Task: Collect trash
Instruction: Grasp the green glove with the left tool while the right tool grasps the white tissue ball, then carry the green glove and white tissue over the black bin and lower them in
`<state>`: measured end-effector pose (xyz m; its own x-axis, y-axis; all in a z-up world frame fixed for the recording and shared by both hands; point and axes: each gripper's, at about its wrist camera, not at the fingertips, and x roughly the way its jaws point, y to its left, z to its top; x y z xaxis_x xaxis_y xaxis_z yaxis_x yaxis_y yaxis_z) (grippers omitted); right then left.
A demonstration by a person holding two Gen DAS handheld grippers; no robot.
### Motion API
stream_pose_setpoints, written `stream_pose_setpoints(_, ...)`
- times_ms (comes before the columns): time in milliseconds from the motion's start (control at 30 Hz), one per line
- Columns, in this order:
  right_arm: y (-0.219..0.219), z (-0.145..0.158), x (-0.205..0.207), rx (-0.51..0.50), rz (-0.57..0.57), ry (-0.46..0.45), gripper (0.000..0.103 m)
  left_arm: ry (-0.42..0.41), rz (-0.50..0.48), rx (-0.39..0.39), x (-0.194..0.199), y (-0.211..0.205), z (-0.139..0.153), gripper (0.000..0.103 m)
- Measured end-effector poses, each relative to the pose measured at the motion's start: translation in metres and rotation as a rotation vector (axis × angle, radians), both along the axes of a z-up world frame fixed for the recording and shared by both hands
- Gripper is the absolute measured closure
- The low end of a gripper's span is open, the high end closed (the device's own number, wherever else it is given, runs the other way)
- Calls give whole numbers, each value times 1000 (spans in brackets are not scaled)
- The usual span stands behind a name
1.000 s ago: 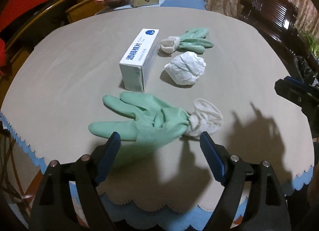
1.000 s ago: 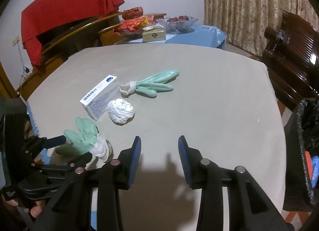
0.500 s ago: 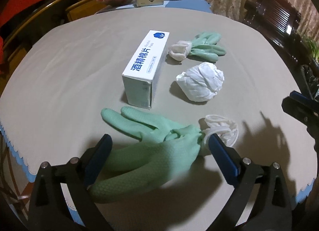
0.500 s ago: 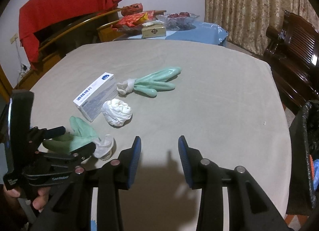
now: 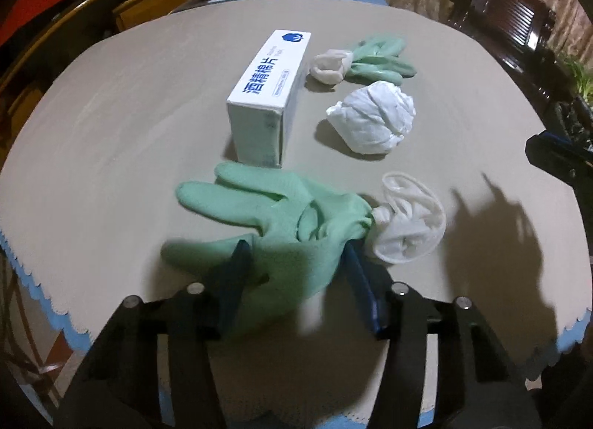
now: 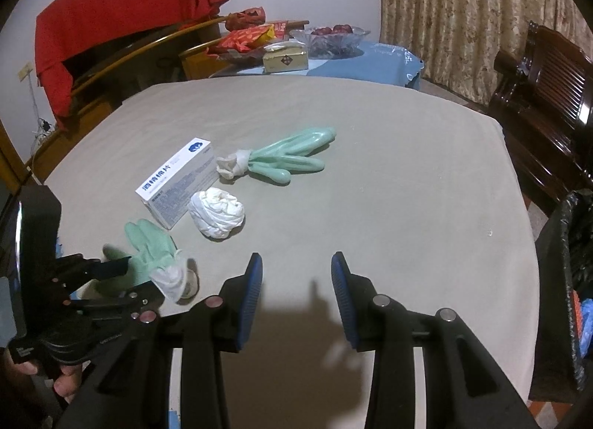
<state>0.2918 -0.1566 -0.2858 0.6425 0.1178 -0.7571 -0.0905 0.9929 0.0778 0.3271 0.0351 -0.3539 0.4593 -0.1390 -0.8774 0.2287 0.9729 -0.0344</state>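
Observation:
A green glove with a white cuff [image 5: 281, 221] lies at the table's near edge. My left gripper [image 5: 296, 262] is shut on its palm; it also shows in the right wrist view [image 6: 122, 273], the glove there [image 6: 152, 247]. A crumpled white wad [image 5: 372, 121] [image 6: 217, 216], a white box with blue print [image 5: 268, 95] [image 6: 178, 179] and a second green glove [image 5: 378, 58] [image 6: 285, 160] lie farther in. My right gripper [image 6: 296, 277] is open and empty, over bare tablecloth to the right.
A black trash bag [image 6: 570, 280] hangs off the table's right edge. A dark wooden chair [image 6: 548, 114] stands at right. A side table behind holds snack bags [image 6: 246, 36], a gold tin [image 6: 285, 58] and a glass bowl [image 6: 330, 36].
My left gripper moved forward over the near glove and closed its fingers on it, bunching the palm. My right gripper stayed open and hardly moved.

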Motion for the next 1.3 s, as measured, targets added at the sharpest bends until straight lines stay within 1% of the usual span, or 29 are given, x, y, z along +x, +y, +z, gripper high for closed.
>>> stream_pose_setpoints(33,0,0,0,1,0,2,65,-2,-6,-2,0,-1,0,71)
stream_pose_setpoints(100,1,-1,1,0,3,4,64,-17,-3,2,-2,-2,2,83)
stream_pose_setpoints(133,2,-1,3,-1,7,4,65,-29,9,-5,-2,0,5,87)
stream_pose_setpoints(233,8,-1,8,-1,20,0,64,-56,47,-27,-2,10,11,91)
stream_pose_setpoints(433,25,-1,20,8,49,-12,65,-114,93,-34,-4,25,28,92)
stream_pose_setpoints(633,44,0,29,21,70,-17,65,-142,144,-32,2,52,36,92)
stream_pose_setpoints(733,53,-4,36,25,77,-16,65,-152,162,-26,7,69,38,92)
stream_pose_setpoints(900,67,-14,47,26,87,-5,65,-169,186,-17,19,87,38,92)
stream_pose_setpoints(1167,80,-34,66,15,95,24,65,-173,214,-47,36,103,33,92)
stream_pose_setpoints(1233,81,-39,69,13,99,34,66,-168,216,-50,37,103,31,92)
stream_pose_setpoints(1300,81,-39,70,15,101,33,73,-164,219,-52,38,103,29,92)
